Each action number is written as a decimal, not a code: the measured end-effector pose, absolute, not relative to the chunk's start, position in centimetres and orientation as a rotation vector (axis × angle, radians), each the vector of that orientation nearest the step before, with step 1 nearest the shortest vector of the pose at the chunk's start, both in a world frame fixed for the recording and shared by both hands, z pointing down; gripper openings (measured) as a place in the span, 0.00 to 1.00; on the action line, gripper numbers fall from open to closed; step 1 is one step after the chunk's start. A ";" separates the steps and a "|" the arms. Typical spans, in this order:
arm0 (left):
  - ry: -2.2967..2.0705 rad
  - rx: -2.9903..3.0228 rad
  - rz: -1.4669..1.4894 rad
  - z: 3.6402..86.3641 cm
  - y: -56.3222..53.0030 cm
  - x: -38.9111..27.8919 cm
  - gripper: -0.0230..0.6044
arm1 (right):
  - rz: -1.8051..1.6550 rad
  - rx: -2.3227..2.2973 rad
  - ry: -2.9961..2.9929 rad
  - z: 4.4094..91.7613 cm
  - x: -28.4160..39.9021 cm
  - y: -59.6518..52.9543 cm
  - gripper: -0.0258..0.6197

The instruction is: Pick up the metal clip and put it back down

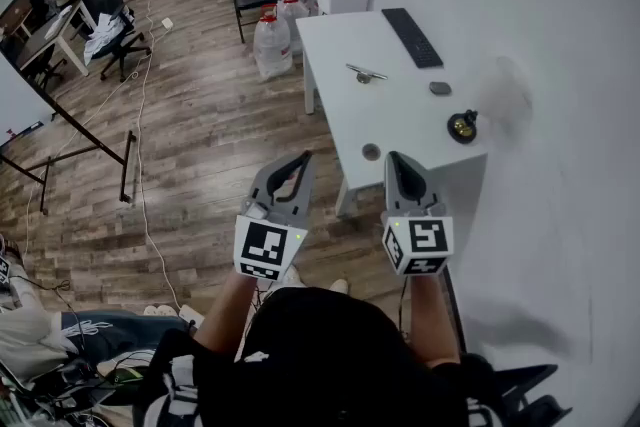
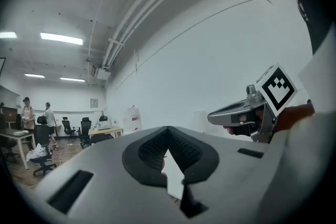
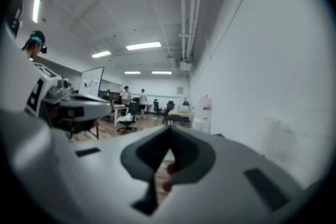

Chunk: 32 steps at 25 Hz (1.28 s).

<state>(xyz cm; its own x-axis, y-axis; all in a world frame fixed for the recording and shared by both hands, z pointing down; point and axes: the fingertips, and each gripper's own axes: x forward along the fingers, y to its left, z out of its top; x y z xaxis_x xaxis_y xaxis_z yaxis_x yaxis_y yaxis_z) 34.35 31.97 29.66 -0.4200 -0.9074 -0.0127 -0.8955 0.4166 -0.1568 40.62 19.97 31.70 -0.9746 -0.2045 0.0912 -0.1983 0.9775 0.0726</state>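
Metal clip [image 1: 365, 73] is seen lying flat on the white table [image 1: 400, 115], about midway along the table and just short of the black keyboard [image 1: 412, 37] at the table's far end. Toward the table's near end, a small dark piece [image 1: 440, 88], a round black-and-gold object [image 1: 462, 126] and what may be a small disc [image 1: 371, 152] are set apart from the clip. Both grippers are held level, short of the table's near edge and well apart from the clip. The left gripper [image 1: 303, 158] is closed, tips together on nothing. The right gripper [image 1: 395, 158] is likewise closed and empty.
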 end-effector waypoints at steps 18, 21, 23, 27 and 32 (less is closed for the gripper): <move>2.558 -1.642 -0.242 30.5 30.4 37.0 0.07 | -0.016 0.288 -3.025 32.5 43.2 18.4 0.09; 2.567 -1.638 -0.248 31.1 29.8 37.9 0.07 | -0.007 0.285 -3.021 33.1 44.0 17.5 0.09; 2.574 -1.644 -0.261 31.8 29.3 38.5 0.07 | 0.016 0.286 -3.014 33.8 44.6 16.9 0.09; 2.575 -1.658 -0.287 32.8 28.6 39.6 0.07 | 0.050 0.285 -3.003 34.9 45.5 16.0 0.09; 2.573 -1.660 -0.311 33.0 27.2 39.8 0.07 | 0.073 0.282 -2.994 35.6 45.6 14.6 0.09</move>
<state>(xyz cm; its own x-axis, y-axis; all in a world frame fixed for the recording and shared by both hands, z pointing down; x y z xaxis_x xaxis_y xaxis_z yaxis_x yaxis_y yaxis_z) 39.83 27.24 32.99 -0.4166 -0.9074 0.0559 -0.8946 0.3982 -0.2030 45.62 14.62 35.59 -0.9736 -0.1827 0.1366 -0.1891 0.9813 -0.0354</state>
